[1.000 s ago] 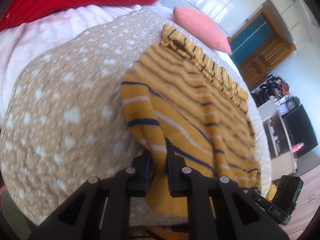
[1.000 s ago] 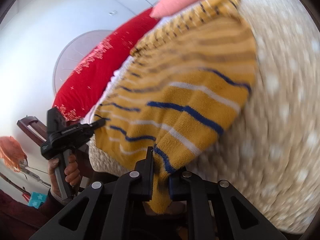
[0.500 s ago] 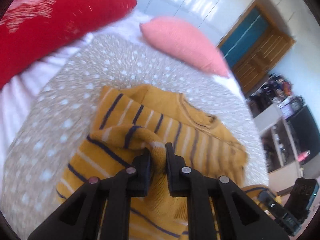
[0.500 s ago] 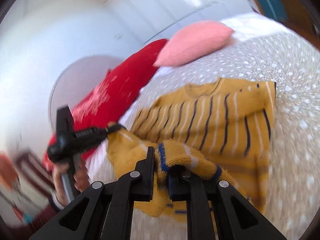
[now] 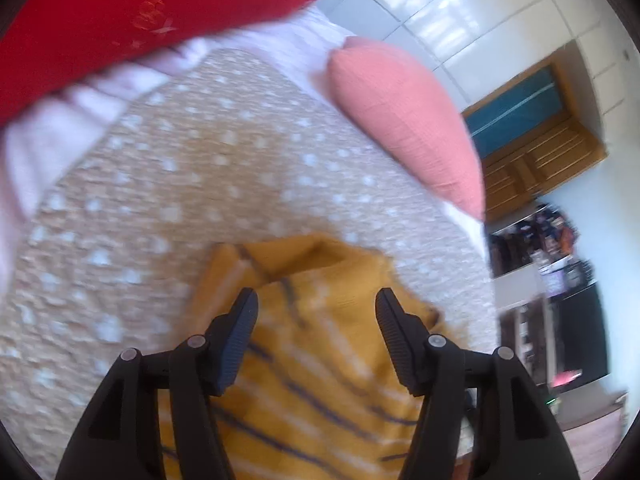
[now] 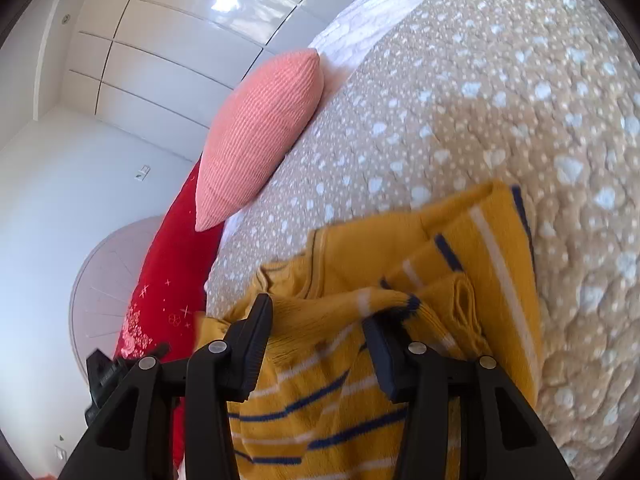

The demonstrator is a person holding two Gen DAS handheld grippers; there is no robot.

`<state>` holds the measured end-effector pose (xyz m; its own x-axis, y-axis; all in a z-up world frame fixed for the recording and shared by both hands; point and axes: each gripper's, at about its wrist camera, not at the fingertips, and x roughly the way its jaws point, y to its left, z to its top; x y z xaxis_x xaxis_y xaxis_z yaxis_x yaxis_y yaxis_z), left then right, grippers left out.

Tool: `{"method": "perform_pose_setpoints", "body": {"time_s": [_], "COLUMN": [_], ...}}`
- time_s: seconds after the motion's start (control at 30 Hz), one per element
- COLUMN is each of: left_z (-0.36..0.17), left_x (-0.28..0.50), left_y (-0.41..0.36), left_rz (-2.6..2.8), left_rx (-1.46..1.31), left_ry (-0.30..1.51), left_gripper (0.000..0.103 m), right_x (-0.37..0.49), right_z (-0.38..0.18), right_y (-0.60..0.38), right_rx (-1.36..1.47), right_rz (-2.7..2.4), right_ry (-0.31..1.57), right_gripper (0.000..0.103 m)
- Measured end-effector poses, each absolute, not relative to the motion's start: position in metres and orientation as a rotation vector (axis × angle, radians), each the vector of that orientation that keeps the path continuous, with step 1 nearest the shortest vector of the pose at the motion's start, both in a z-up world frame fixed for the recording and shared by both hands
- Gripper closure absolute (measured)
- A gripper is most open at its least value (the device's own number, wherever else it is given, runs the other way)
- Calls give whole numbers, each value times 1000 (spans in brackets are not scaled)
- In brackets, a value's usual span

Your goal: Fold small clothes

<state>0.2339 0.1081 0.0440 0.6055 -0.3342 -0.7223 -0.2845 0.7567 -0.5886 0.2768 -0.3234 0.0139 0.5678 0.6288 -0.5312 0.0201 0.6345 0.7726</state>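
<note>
Left wrist view: half a second ago the left tool [image 5: 316,312] pinched a fold of the yellow striped sweater [image 5: 320,372]; now its fingers stand wide apart with nothing between them, and the sweater lies folded on the spotted beige bedspread [image 5: 160,184] below. Bare bedspread stretches ahead and to the left, up to the white sheet [image 5: 60,120] under the red pillow [image 5: 120,20]; the pink cushion [image 5: 404,120] lies well apart, ahead to the right. The sweater is blurred, and its near part is cut off by the tool's arms and the frame edge.

Right wrist view: the right tool [image 6: 316,320] has also let go and is spread wide. A striped hem of the sweater [image 6: 460,264] bunches against the inner face of its right finger; whether it touches I cannot tell. Open bedspread [image 6: 500,100] runs ahead and right. The left tool's body [image 6: 104,372] shows partly at the lower left, mostly hidden.
</note>
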Motion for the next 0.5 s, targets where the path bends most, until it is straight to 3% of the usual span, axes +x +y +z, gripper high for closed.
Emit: {"method": "perform_pose_setpoints", "body": {"time_s": [0.23,0.33,0.5], "left_z": [48,53,40], "left_x": [179,142,90], "left_y": [98,88,74], "left_rz": [-40,-32,37], "left_rx": [-560,-494,-449], "left_ry": [963,903,816], "left_gripper": [40,29,26], "right_x": [275,271,222], "right_z": [47,64,82], "right_y": [-365,-373,-333], "right_rx": [894,826,503], "right_rz": [273,295,379], "right_ry": [794,825,898], "right_gripper": [24,24,25]}}
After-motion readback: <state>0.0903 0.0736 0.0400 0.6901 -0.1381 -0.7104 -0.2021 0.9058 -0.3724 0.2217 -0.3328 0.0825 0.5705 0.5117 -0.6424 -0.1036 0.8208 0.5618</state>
